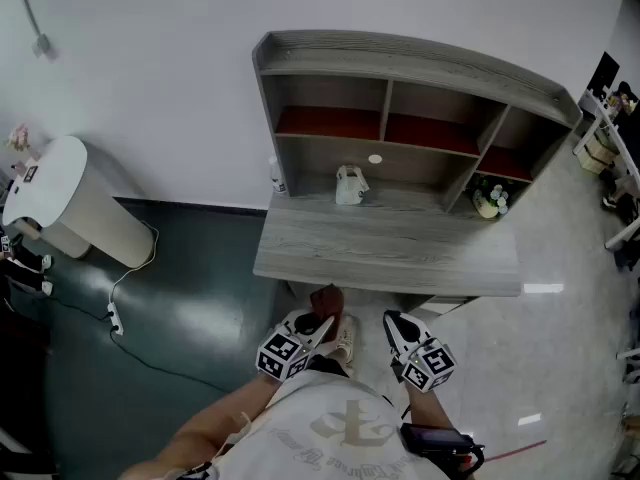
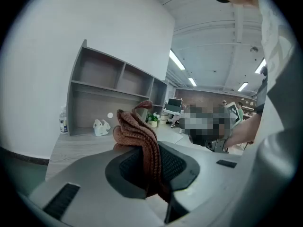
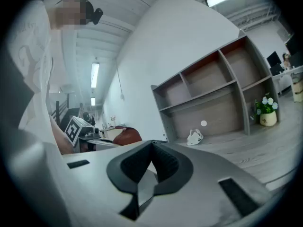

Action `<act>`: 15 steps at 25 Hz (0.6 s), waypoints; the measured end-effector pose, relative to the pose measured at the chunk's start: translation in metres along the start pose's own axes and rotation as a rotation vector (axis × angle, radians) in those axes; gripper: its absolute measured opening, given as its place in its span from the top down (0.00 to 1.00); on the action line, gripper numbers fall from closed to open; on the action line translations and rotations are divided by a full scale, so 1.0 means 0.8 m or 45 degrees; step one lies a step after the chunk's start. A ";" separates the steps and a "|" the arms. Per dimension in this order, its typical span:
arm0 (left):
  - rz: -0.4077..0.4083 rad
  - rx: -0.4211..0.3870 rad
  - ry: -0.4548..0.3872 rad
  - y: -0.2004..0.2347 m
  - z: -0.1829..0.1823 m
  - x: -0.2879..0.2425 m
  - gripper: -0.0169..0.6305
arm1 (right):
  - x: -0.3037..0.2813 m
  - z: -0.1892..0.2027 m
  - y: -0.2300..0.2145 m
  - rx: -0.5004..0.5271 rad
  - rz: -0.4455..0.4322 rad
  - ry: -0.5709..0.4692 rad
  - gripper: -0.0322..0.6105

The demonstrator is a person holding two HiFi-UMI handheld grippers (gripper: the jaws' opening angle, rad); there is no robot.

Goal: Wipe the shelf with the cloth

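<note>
The grey wooden shelf (image 1: pixel 400 118) stands on a grey desk (image 1: pixel 390 253) against the white wall, with red-lined upper compartments. My left gripper (image 1: pixel 320 322) hangs below the desk's front edge, shut on a reddish-brown knitted cloth (image 1: pixel 326 298). In the left gripper view the cloth (image 2: pixel 139 136) bunches up between the jaws, with the shelf (image 2: pixel 113 89) beyond it. My right gripper (image 1: pixel 393 322) hangs beside the left one, shut and empty. In the right gripper view its jaws meet at the tips, with the shelf (image 3: pixel 213 89) ahead and the cloth (image 3: pixel 125 136) at the left.
On the desk in front of the shelf sit a small white bag-like object (image 1: pixel 350 185), a bottle (image 1: pixel 277 176) at the left end and a potted plant (image 1: pixel 490 200) at the right. A white cylindrical appliance (image 1: pixel 70 203) and its cable (image 1: pixel 115 313) are on the floor at left.
</note>
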State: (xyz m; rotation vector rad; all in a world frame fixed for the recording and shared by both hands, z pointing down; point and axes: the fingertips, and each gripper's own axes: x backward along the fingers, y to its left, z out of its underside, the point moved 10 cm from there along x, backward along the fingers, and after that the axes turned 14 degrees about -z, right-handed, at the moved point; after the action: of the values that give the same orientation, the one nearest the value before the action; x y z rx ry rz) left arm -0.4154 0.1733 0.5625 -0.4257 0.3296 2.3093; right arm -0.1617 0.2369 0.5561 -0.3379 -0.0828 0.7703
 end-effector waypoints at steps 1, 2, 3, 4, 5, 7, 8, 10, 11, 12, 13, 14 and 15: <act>-0.002 -0.001 -0.003 0.000 0.000 0.001 0.87 | 0.001 0.000 0.002 0.002 -0.002 -0.001 0.94; -0.003 -0.002 -0.004 0.000 0.000 0.002 0.87 | 0.001 0.000 0.004 0.004 -0.003 -0.002 0.94; -0.004 -0.003 -0.006 0.000 0.000 0.003 0.87 | 0.001 0.000 0.005 0.005 -0.003 -0.003 0.94; -0.004 -0.004 -0.006 0.001 -0.001 0.004 0.87 | 0.002 0.000 0.007 0.005 -0.003 -0.004 0.94; -0.002 -0.005 -0.006 0.001 -0.001 0.005 0.87 | 0.002 0.000 0.008 0.005 -0.002 -0.005 0.94; 0.004 -0.011 -0.006 0.000 -0.003 0.006 0.87 | 0.002 0.000 0.010 0.005 0.002 -0.009 0.94; 0.006 -0.014 -0.006 0.000 -0.003 0.006 0.87 | 0.003 -0.001 0.010 0.007 0.005 -0.011 0.94; 0.005 -0.015 -0.007 0.000 -0.004 0.003 0.87 | 0.003 -0.003 0.008 0.012 0.011 -0.016 0.94; 0.004 -0.014 -0.008 0.001 -0.005 0.001 0.87 | 0.002 -0.004 0.007 0.014 0.012 -0.019 0.94; 0.004 -0.013 -0.009 0.001 -0.006 -0.001 0.87 | 0.002 -0.005 0.005 0.014 0.012 -0.021 0.94; 0.004 -0.013 -0.009 0.001 -0.006 -0.004 0.87 | 0.002 -0.005 0.003 0.013 0.010 -0.023 0.94; 0.003 -0.013 -0.008 0.001 -0.007 -0.006 0.87 | 0.003 -0.005 0.001 0.010 0.008 -0.023 0.94; 0.002 -0.013 -0.007 0.001 -0.008 -0.008 0.87 | 0.003 -0.005 -0.001 0.006 0.005 -0.022 0.94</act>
State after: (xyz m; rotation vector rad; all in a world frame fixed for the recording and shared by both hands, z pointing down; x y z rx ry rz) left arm -0.4107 0.1664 0.5592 -0.4244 0.3153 2.3140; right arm -0.1588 0.2367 0.5524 -0.3271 -0.0967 0.7769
